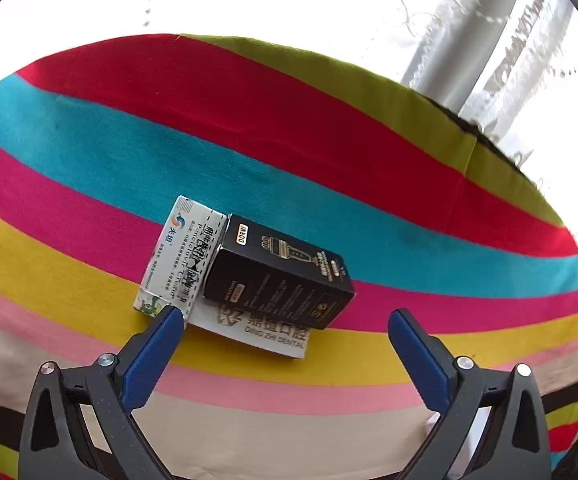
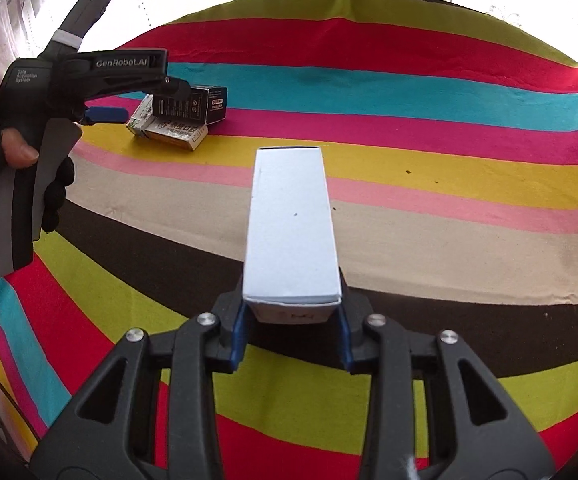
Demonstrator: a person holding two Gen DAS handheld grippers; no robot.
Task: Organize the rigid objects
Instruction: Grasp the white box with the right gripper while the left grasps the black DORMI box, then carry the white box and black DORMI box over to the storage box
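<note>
Clamped between my right tongs (image 2: 291, 330), the white box (image 2: 291, 232) sticks straight out ahead of the blue pads (image 2: 240, 336), which press on its near end from both sides. Beyond its far end, off to the left, sits the small pile: a black box (image 1: 279, 274) lying across a white medicine carton (image 1: 179, 256) and a flat dental box (image 1: 257, 330), all touching. My left tongs (image 1: 285, 320) stand wide with nothing between them, the pile just ahead of the tips, the left pad overlapping the medicine carton's corner in view. A gloved hand (image 2: 17, 168) grips that handle. Striped cloth (image 2: 449, 184) covers everything under both tongs.
</note>
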